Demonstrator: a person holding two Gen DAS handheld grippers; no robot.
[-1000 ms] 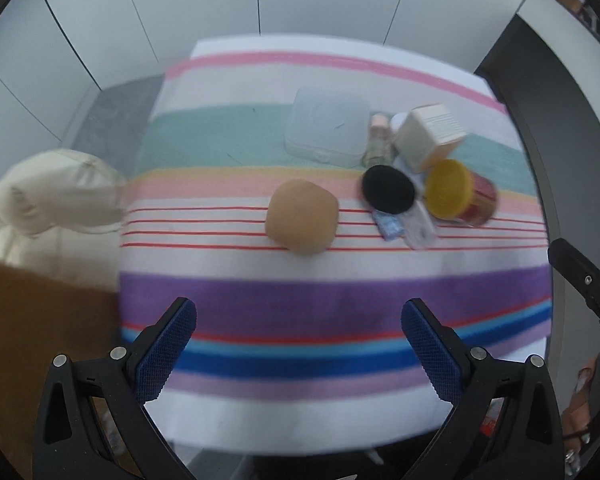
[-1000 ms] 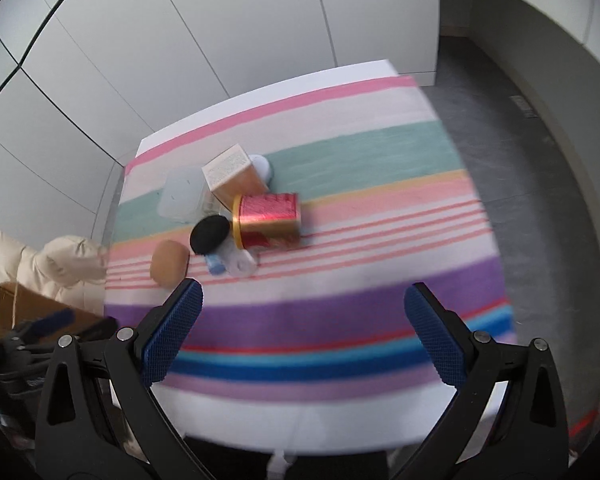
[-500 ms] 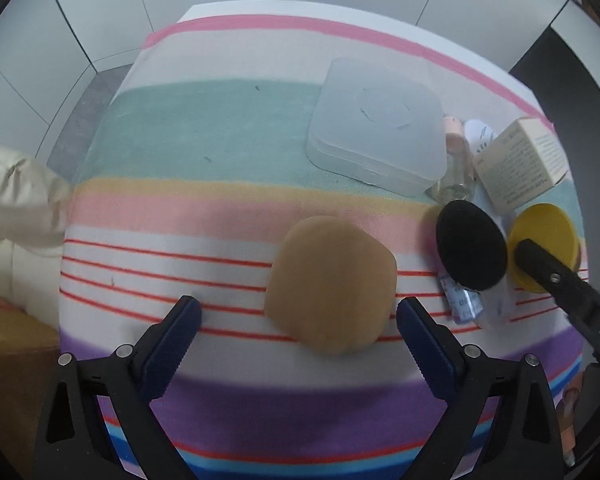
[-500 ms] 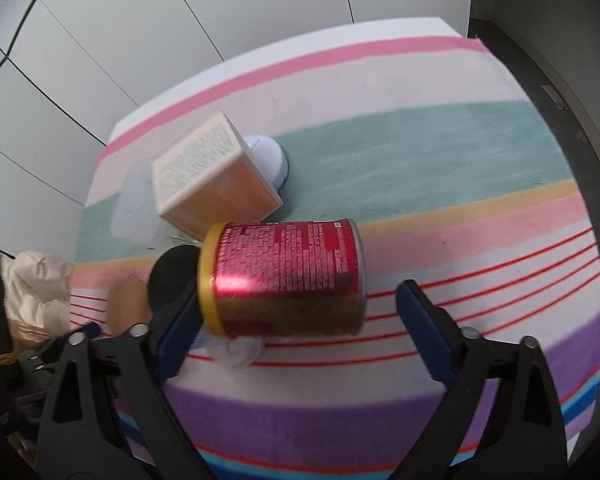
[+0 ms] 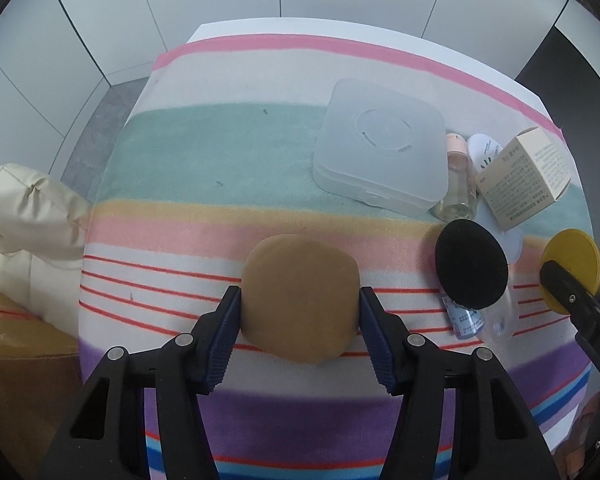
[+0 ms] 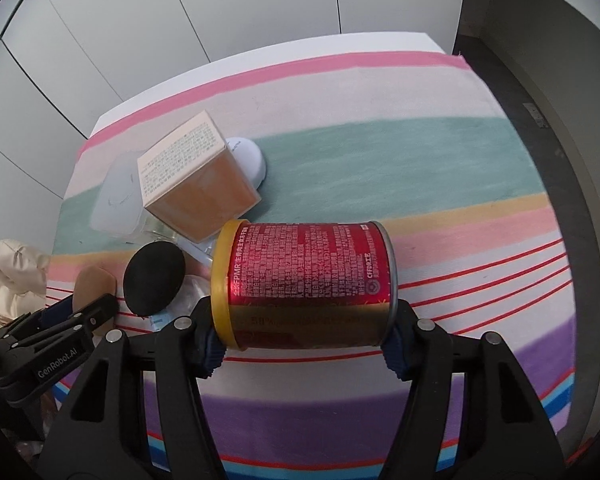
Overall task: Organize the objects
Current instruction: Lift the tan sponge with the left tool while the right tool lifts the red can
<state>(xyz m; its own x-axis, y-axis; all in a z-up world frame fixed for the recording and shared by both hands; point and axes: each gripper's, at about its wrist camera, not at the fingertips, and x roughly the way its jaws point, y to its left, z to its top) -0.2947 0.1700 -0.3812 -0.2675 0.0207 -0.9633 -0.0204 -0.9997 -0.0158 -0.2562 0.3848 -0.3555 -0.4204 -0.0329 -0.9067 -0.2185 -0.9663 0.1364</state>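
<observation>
My left gripper (image 5: 300, 328) is shut on a tan makeup sponge (image 5: 300, 296) that lies on the striped cloth (image 5: 220, 160); both blue pads touch its sides. My right gripper (image 6: 304, 340) is shut on a red can with a yellow lid (image 6: 304, 280) that lies on its side, one pad on each end. The can's lid also shows in the left wrist view (image 5: 572, 268), and the sponge shows in the right wrist view (image 6: 94, 284).
A clear plastic case (image 5: 380, 148), a small bottle with a pink cap (image 5: 456, 176), a beige carton (image 5: 524, 176), a white round jar (image 6: 248, 158) and a black puff (image 5: 470, 268) lie clustered on the cloth. A cream jacket (image 5: 28, 208) hangs off the left edge.
Both grippers moved forward and down to the cloth. The left closed on the tan sponge; the right closed on the red can. Both were open before.
</observation>
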